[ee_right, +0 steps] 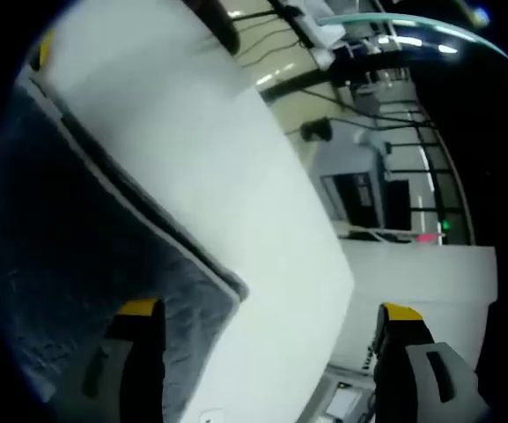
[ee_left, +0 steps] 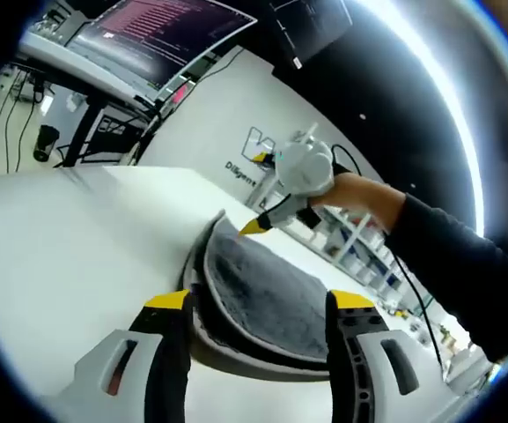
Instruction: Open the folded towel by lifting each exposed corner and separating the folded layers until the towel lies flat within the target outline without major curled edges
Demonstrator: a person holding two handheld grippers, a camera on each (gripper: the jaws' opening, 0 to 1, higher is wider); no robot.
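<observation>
The grey towel (ee_left: 267, 286) lies on the white table (ee_left: 69, 256), with stacked folded edges along its near side and a dark outline band (ee_left: 197, 286) along its left side. My left gripper (ee_left: 261, 304) stands open just above the near edge, holding nothing. My right gripper (ee_left: 258, 225), held by a hand in a dark sleeve, hovers at the towel's far corner. In the right gripper view the right gripper (ee_right: 269, 310) is open, with the towel's corner (ee_right: 227, 286) below and between its jaws and the rest of the towel (ee_right: 69, 256) to the left.
Beyond the table's far left edge a desk carries monitors (ee_left: 161, 35). A white wall with a logo (ee_left: 245, 163) and shelves (ee_left: 350, 247) lie behind the right hand. Bare white tabletop (ee_right: 236, 159) stretches beside the towel, with dark racks (ee_right: 386, 176) past its edge.
</observation>
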